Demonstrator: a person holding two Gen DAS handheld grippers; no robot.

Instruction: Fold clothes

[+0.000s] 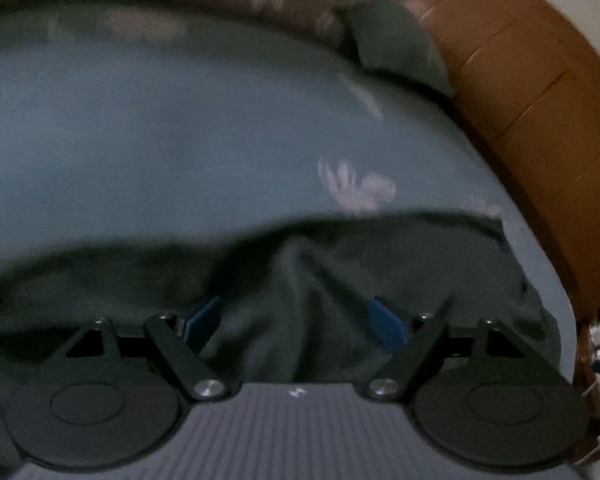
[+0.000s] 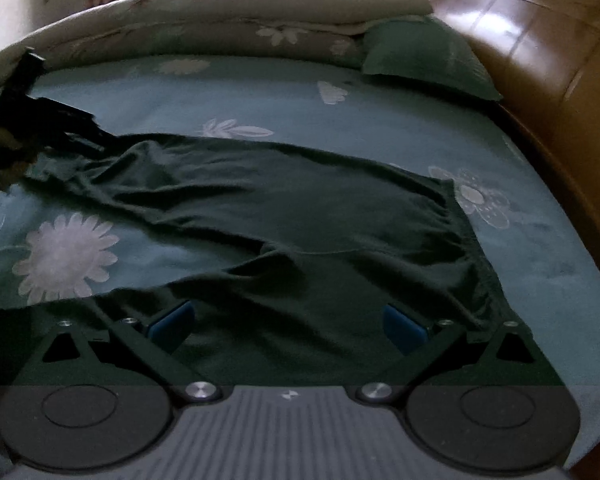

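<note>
A dark green garment (image 2: 300, 208) lies spread and wrinkled across a teal floral bedsheet (image 2: 260, 96). My right gripper (image 2: 288, 326) is open, its blue pads (image 2: 172, 322) wide apart just above the garment's near edge. My left gripper (image 1: 296, 318) is also open, with blue pads (image 1: 202, 316) apart over the bunched dark cloth (image 1: 300, 280); that view is blurred. The left gripper also shows in the right wrist view (image 2: 80, 132) at the garment's far left end, touching the cloth there.
A folded beige quilt (image 2: 220, 20) lies along the far side of the bed. A green pillow (image 2: 428, 56) sits against the brown wooden headboard (image 2: 540, 60) on the right. The headboard (image 1: 520, 100) also shows in the left wrist view.
</note>
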